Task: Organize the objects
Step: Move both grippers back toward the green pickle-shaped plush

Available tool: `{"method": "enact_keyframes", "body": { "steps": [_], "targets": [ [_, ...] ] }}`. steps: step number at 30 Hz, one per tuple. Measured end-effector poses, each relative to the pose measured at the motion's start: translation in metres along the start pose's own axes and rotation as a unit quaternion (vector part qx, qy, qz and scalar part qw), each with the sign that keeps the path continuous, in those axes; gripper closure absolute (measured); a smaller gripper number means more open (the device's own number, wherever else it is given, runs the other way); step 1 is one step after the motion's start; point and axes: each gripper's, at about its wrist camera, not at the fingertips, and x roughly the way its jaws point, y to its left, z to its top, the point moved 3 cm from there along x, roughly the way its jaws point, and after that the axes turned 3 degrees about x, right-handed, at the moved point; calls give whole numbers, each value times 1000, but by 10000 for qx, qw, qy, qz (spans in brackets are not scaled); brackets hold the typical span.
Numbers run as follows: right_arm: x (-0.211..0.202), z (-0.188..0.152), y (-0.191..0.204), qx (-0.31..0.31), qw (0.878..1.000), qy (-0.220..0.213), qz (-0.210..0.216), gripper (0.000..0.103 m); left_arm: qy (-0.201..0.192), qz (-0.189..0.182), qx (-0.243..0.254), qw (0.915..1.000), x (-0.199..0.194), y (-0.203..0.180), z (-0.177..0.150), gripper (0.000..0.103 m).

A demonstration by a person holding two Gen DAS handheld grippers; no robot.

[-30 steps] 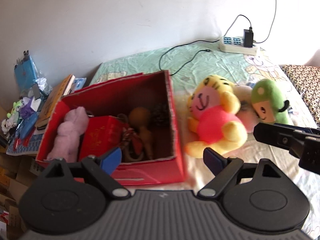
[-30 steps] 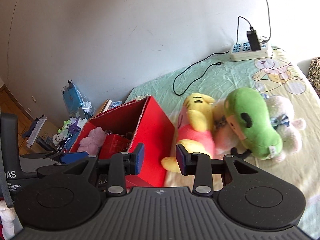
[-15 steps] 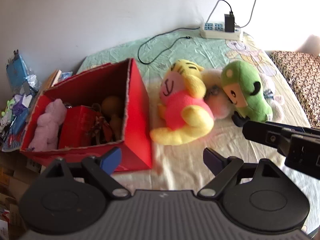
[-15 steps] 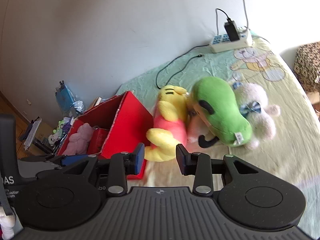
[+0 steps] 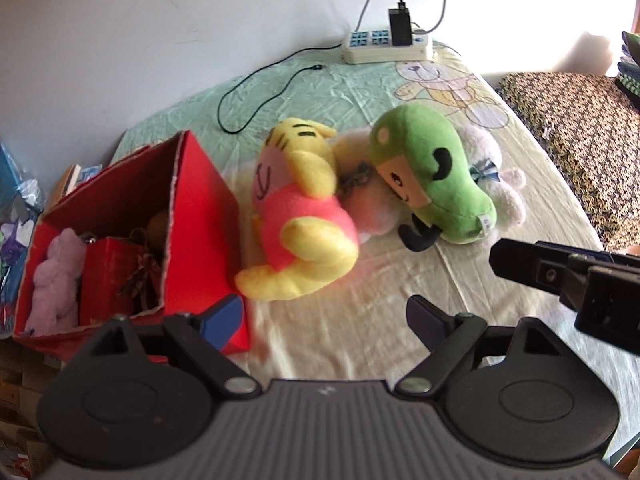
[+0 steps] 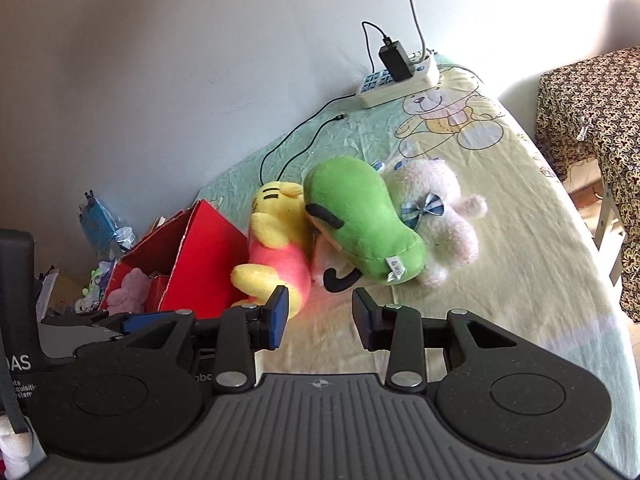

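Observation:
A red cardboard box (image 5: 200, 232) (image 6: 204, 256) stands at the bed's left edge with a pale pink plush (image 5: 56, 276) and a red packet (image 5: 108, 280) inside. Beside it lie a yellow plush in a pink shirt (image 5: 304, 216) (image 6: 280, 252), a green plush (image 5: 432, 184) (image 6: 360, 216) and a white bear with a blue bow (image 6: 440, 216). My left gripper (image 5: 324, 316) hangs open in front of the yellow plush, nothing between its fingers. My right gripper (image 6: 318, 316) is open with a narrower gap, empty, short of the green plush.
A power strip (image 5: 388, 46) (image 6: 400, 80) with a black charger and a loose cable (image 5: 256, 92) lies at the back by the wall. A patterned cushion (image 5: 576, 140) sits to the right. Clutter of books and bags (image 5: 20, 216) is left of the box.
Both grippers have swung to the right: the box has slid toward the left edge of each view and the plush toys now sit in the middle. Neither jaw gap has changed.

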Motion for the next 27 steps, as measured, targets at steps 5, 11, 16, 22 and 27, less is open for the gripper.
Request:
{"method": "enact_keyframes", "body": {
  "steps": [5,11,16,22,27],
  "targets": [
    [-1,0,-12,277,9996,-6,-72,65,51,-53,124,9999,3,-6,4,15],
    [-3,1,-19,400,9991,-38,-124,65,126,-121,227,9996,9,-12,6,15],
    [-5,2,-24,481,9987,-68,-182,65,145,-183,316,9992,11,-16,9,15],
    [-8,4,-29,575,9979,-114,-276,65,140,-298,435,9985,14,-23,14,15],
    [-9,7,-35,644,9972,-177,-346,64,119,-458,478,9977,18,-27,18,15]
  ]
}}
